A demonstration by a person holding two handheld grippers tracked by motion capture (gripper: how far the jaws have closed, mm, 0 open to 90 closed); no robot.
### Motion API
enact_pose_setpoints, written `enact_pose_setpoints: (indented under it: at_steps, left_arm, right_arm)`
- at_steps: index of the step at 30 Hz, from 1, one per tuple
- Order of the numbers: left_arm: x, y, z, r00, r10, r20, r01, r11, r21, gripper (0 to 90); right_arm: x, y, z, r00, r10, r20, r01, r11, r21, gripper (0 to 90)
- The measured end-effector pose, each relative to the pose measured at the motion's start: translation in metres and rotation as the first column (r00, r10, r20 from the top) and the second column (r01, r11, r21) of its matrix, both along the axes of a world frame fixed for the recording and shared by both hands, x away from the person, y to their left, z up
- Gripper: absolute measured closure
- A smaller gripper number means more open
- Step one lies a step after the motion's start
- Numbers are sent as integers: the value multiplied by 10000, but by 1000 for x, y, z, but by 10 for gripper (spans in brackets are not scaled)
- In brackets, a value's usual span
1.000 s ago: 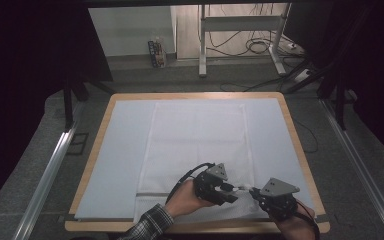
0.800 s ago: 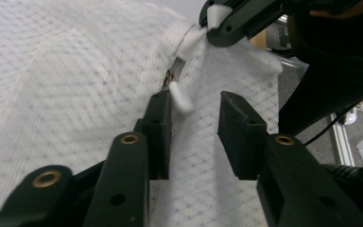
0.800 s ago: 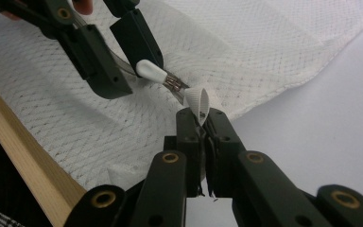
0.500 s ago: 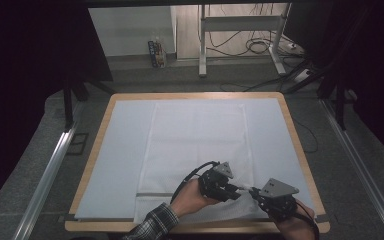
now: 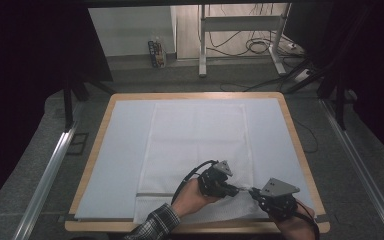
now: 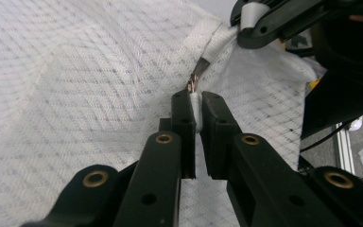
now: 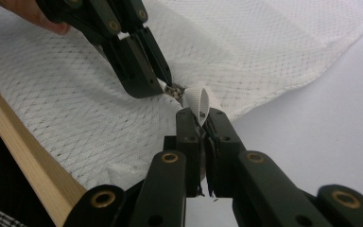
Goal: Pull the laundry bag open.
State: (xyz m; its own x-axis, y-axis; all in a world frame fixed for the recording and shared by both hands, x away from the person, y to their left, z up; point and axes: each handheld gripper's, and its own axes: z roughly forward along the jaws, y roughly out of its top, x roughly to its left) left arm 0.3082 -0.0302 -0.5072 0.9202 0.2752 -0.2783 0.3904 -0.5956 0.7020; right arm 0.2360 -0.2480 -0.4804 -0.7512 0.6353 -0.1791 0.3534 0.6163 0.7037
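Both tongs pinch one corner of a mesh bag, likely to work its zip.

The white mesh bag (image 5: pixel 200 150) lies flat on the table (image 5: pixel 300 150), near the front edge. The left tongs (image 6: pixel 196 106) are clamped on the white tab behind the zip pull (image 6: pixel 192 84); the right tongs (image 7: pixel 200 118) grip a ribbon loop (image 7: pixel 199 100) just beside it, probably to brace the fabric.
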Motion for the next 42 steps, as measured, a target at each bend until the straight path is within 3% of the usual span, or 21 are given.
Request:
enact_pose_setpoints:
  at_steps: [4, 6, 7, 8, 10, 11, 12, 14, 17, 19, 21, 22, 23, 24, 26, 36, 42]
  left_arm:
    - [2, 7, 1, 10000, -83, -33, 81, 9992, -384, 863]
    - [2, 10, 3, 9999, -143, -24, 141, 9974, -701, 868]
    - [2, 10, 3, 9999, -143, -24, 141, 9974, -701, 869]
    - [2, 11, 4, 9997, -261, 4, 260, 9960, -860, 869]
    - [2, 11, 6, 9995, -314, 62, 318, 9956, -884, 869]
    - [2, 11, 6, 9992, -376, 126, 386, 9949, -935, 870]
    - [1, 11, 7, 9991, -408, 103, 416, 9935, -1059, 870]
    - [2, 13, 8, 9985, -532, 94, 540, 9920, -1145, 870]
    - [2, 14, 9, 9978, -657, 58, 660, 9915, -1122, 870]
    - [3, 15, 9, 9973, -729, 38, 728, 9909, -1134, 869]
    - [3, 15, 8, 9976, -687, 37, 687, 9909, -1155, 869]
    - [3, 15, 8, 9975, -699, 59, 701, 9912, -1123, 869]
    - [3, 15, 8, 9976, -687, 78, 691, 9918, -1078, 869]
    - [1, 15, 8, 9977, -663, 164, 675, 9934, -925, 864]
    - [0, 14, 7, 9976, -651, 226, 669, 9938, -884, 864]
    - [2, 16, 5, 9951, -853, 498, 880, 9946, -552, 873]
    - [3, 18, 3, 9948, -942, 395, 963, 9938, -553, 874]
  right_arm:
    - [2, -2, -1, 9999, -80, -136, 82, 9998, 159, 805]
    - [5, -3, -3, 9991, -191, -373, 201, 9994, 269, 701]
    - [5, -3, -3, 9991, -191, -373, 201, 9994, 269, 701]
    - [7, -3, -5, 9975, -258, -657, 279, 9991, 316, 609]
    - [8, -2, -6, 9965, -291, -779, 317, 9990, 320, 573]
    - [12, -1, -10, 9934, -373, -1084, 406, 9988, 291, 497]
    - [12, -1, -10, 9934, -373, -1084, 406, 9988, 291, 497]
    - [17, -1, -13, 9875, -487, -1499, 568, 9971, 502, 413]
    - [20, -1, -13, 9861, -442, -1603, 557, 9962, 676, 379]
    - [22, 0, -12, 9870, -291, -1582, 416, 9962, 761, 419]
    - [21, 2, -10, 9891, -95, -1470, 208, 9969, 755, 547]
    - [21, 4, -9, 9914, -110, -1308, 155, 9993, 328, 671]
    - [21, 4, -9, 9914, -110, -1308, 155, 9993, 328, 671]
    - [20, 4, -9, 9923, -95, -1238, 119, 9997, 193, 774]
    - [19, 4, -7, 9933, -13, -1155, 45, 9996, 275, 814]
    - [18, 7, -8, 9917, -218, -1264, 219, 9998, -11, 836]
    - [17, 8, -9, 9917, -244, -1262, 225, 9996, -169, 837]
